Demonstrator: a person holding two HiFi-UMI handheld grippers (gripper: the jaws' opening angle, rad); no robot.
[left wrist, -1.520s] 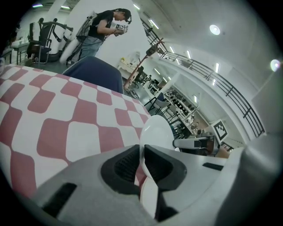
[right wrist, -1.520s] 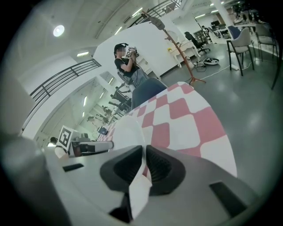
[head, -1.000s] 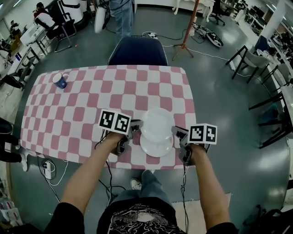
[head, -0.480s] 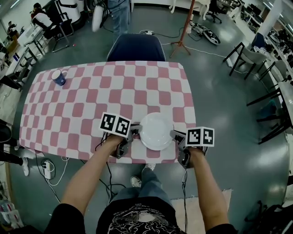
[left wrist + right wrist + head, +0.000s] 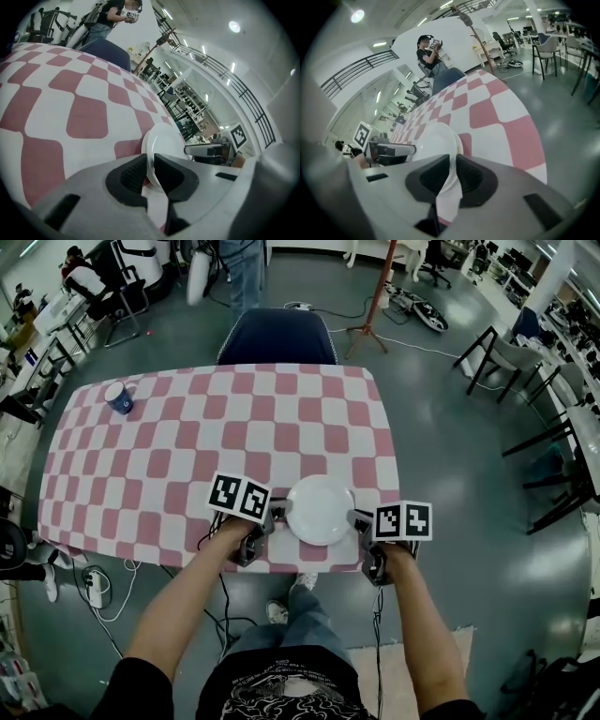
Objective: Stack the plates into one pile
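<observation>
Lowered since a second before, the left gripper (image 5: 271,526) and right gripper (image 5: 357,520) were loosened, jaws just opening round the top plate's (image 5: 321,509) rim; it was stacked on the other plate at the table's (image 5: 187,456) near edge.

The head view looks steeply down on the whole table (image 5: 141,484) from above its near edge. The gripper views sit low and close, facing each other across the plates (image 5: 321,510), shared by all.
</observation>
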